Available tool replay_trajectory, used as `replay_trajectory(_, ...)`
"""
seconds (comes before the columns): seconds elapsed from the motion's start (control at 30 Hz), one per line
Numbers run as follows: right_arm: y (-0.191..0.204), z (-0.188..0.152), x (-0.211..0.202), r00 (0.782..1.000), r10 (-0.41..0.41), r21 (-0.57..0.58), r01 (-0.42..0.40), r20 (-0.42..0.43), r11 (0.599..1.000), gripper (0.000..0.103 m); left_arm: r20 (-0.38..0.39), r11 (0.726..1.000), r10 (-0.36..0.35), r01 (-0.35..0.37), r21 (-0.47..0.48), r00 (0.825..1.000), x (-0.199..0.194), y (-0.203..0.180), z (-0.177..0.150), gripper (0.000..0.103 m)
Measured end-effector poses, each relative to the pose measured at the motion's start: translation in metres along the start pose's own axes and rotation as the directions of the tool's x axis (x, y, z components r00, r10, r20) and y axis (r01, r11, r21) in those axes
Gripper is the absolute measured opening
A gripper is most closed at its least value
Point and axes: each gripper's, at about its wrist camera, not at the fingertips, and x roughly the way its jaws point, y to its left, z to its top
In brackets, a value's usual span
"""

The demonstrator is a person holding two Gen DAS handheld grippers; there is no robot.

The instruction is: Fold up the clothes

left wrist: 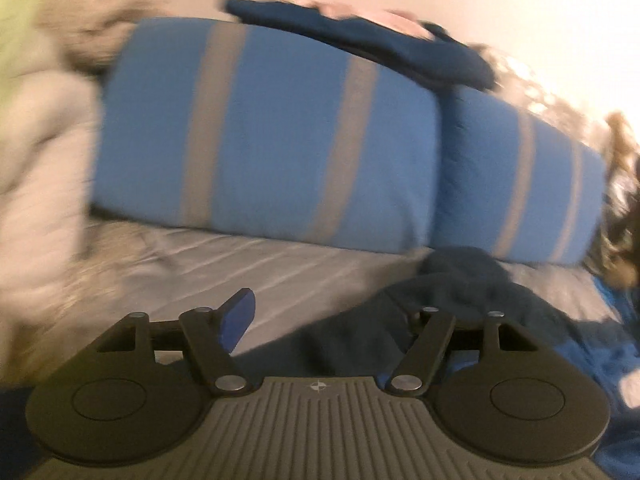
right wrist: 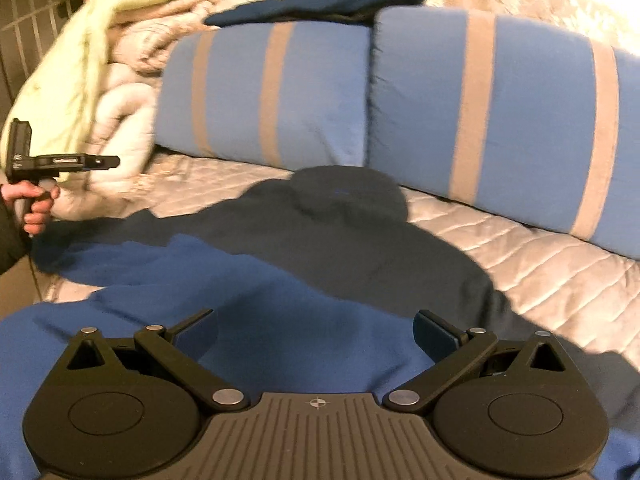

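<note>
Right gripper: nearest the lens, jaws spread wide with nothing between them, poised just above the near blue cloth.
Left gripper: jaws apart and empty; the right wrist view shows it at the far left, carried in a hand clear of the cloth.
Blue garment: spread across the quilted sofa seat, bright blue nearest the camera, dark navy further back; whether these are two pieces or one in shadow I cannot tell.
Long axis: judged to run from the lower left foreground toward the middle back, ending in a rounded dark lobe that lies against the striped cushions. Which end is collar or hem cannot be told.
Step in hand: probably between grasps, both tools free to take new hold.
How to do it well: pinch the near edge with each gripper well apart, at matching points along the same hem, so the fold line falls square across the long axis; lift only enough to clear the seat, then lay the near half over the far half and smooth outward.
Risk: picking up a doubled layer in the rumpled foreground.
Far back: another dark garment lies on top of the cushions, beside a pale heap of bedding.
</note>
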Motion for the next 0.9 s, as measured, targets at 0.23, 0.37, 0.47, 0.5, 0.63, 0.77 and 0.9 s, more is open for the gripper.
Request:
replay_trajectory(0.23,-0.068,0.035,0.066,0.999,0.027,0.114,-0.023,-0.030,0.993,0.103,-0.143,0.990,-0.143,0.144,-0.006,0.979,0.093,-0.027,0.026,0.069)
replay_trajectory(0.37,-0.098,0.049,0.111,0.998,0.070,0.234,-0.067,-0.003,0.970,0.102,-0.197,0.977,-0.205,0.189,-0.094,0.959,0.148,-0.033,0.030,0.069)
replay_trajectory(0.47,-0.108,0.057,0.146,0.995,0.101,0.287,-0.101,0.014,0.953,0.102,-0.229,0.960,-0.256,0.221,-0.170,0.939,0.181,-0.034,0.031,0.068)
replay_trajectory(0.5,-0.110,0.060,0.158,0.994,0.111,0.304,-0.112,0.018,0.946,0.102,-0.239,0.953,-0.274,0.231,-0.195,0.931,0.193,-0.035,0.031,0.068)
replay_trajectory(0.63,-0.123,0.069,0.205,0.991,0.130,0.395,-0.126,0.018,0.910,0.097,-0.286,0.927,-0.338,0.265,-0.266,0.897,0.238,-0.045,0.035,0.067)
replay_trajectory(0.77,-0.131,0.075,0.239,0.985,0.173,0.476,-0.163,0.023,0.864,0.095,-0.349,0.893,-0.423,0.319,-0.318,0.836,0.274,-0.061,0.029,0.061)
replay_trajectory(0.9,-0.125,0.078,0.265,0.976,0.215,0.505,-0.176,-0.020,0.845,0.052,-0.408,0.905,-0.404,0.294,-0.307,0.818,0.292,-0.080,0.022,0.021)
